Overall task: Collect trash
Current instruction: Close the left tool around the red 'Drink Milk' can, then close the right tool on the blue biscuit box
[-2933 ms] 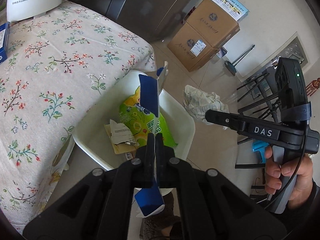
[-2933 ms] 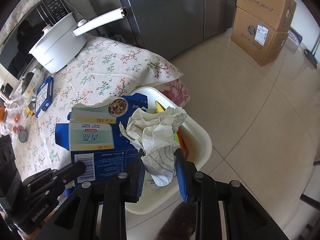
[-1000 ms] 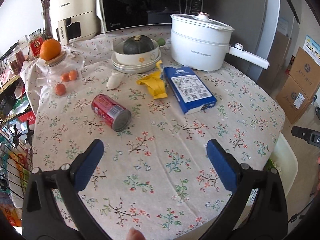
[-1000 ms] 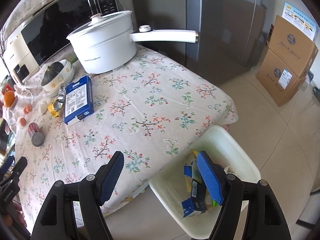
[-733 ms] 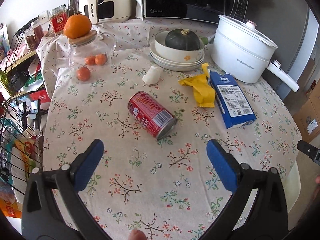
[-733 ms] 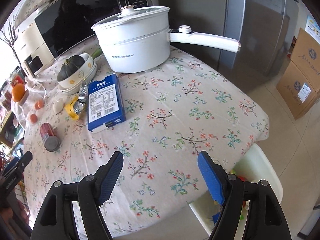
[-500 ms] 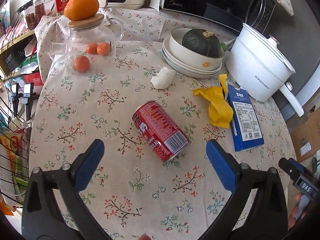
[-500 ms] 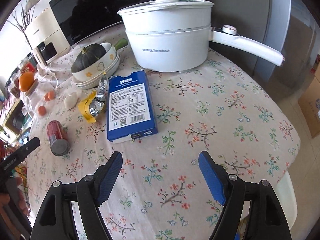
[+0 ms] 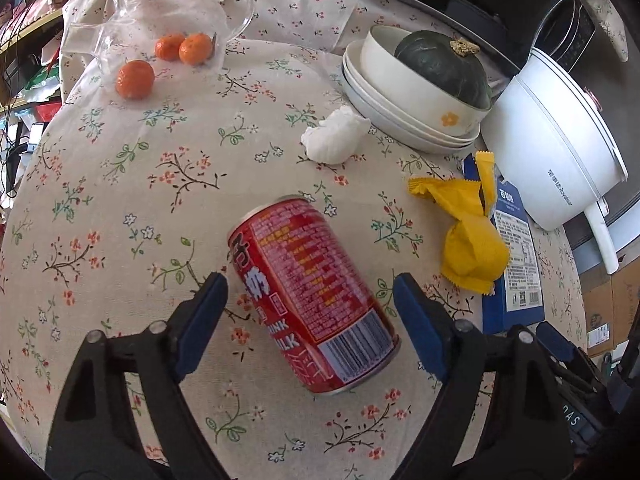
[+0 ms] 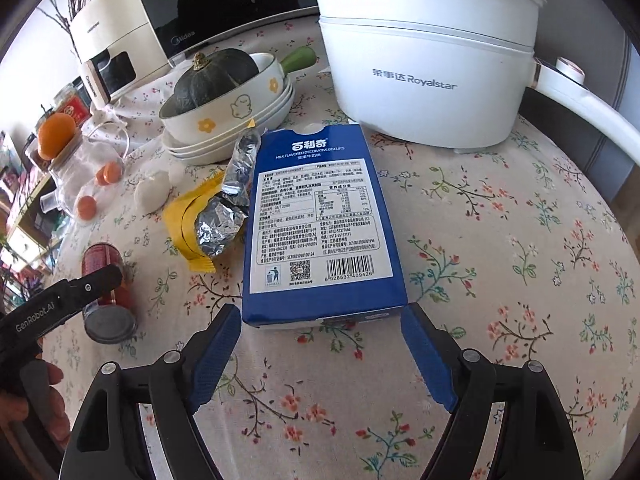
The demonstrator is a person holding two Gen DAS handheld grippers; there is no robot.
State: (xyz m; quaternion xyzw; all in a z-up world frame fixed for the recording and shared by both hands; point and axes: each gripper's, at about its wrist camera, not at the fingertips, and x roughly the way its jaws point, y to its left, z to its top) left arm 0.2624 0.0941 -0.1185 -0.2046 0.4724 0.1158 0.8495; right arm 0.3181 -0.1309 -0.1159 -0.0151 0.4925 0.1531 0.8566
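Bright soft daylight, faint shadows, sharp focus, strong fisheye warping, perhaps window-lit.

Left gripper (image 9: 308, 294): jaws spread wide, straddling the red can (image 9: 310, 298) lying on its side at frame centre; yellow wrapper (image 9: 468, 236) at right on the bench (image 9: 120, 208).

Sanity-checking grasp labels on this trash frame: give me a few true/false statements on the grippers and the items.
1. The red drink can lies on its side between the open left gripper fingers. True.
2. The right gripper is shut on the blue biscuit box. False: it is open, at the box's near end.
3. The yellow foil wrapper sits inside the white bowl. False: it lies on the tablecloth, beside the box.
4. A dark green squash sits in that bowl. True.
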